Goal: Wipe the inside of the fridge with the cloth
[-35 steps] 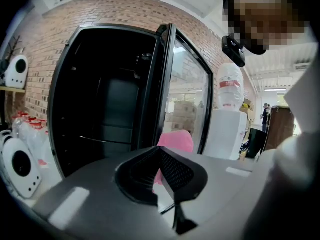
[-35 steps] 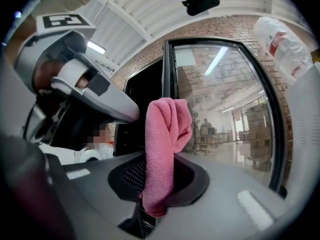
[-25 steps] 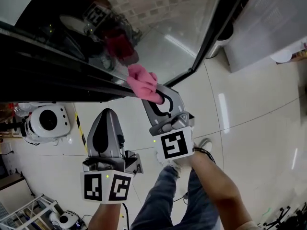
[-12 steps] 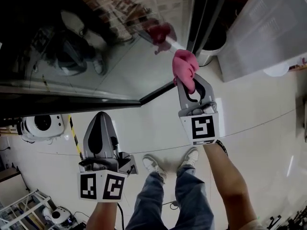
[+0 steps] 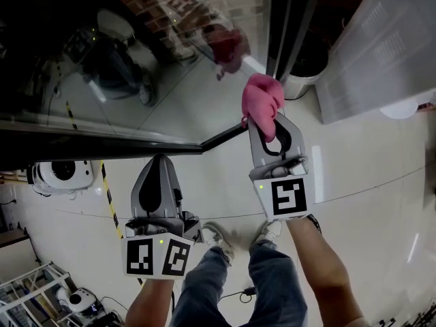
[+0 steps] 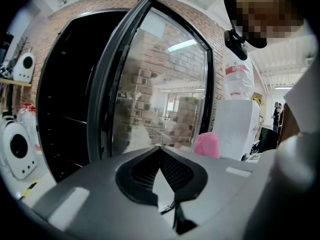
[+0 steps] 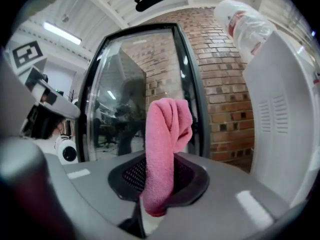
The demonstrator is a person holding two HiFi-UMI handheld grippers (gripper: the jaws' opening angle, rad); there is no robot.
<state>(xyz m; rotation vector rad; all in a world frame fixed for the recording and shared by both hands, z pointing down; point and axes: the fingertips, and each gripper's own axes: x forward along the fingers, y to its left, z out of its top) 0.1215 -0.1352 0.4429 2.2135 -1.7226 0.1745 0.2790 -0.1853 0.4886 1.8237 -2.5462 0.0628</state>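
Firmly clenched, the right claw [image 5: 271, 133] grips a pink woven cloth [image 5: 262, 102] by its lower end. In the right gripper view the claw [image 7: 161, 159] pinches the cloth [image 7: 167, 126] between its dark ribbed pads, and the free end stands up and folds over at the top. The cloth is in front of the black-framed glass fridge door [image 5: 194, 80], close to the door's right-hand frame bar. Whether the fabric touches the glass cannot be told from any view.

The left claw [image 5: 158, 162] is closed on nothing. Its jaws [image 6: 159, 150] meet at the tip with no object between them. It sits below the door's bottom frame and apart from it, to the left of the right claw.

From the left gripper view the door [image 6: 165, 84] stands swung open, and the dark fridge interior [image 6: 70, 109] lies to the left of it. The pink cloth [image 6: 207, 145] peeks up to the right, beyond the door.

A white water dispenser [image 7: 280, 114] with a clear bottle [image 7: 245, 21] on top stands to the right of the door — a brick wall [image 7: 225, 94] fills the space between them. Under the door runs a glossy white floor [image 5: 354, 176], with the person's blue jeans [image 5: 262, 285] below the claws.
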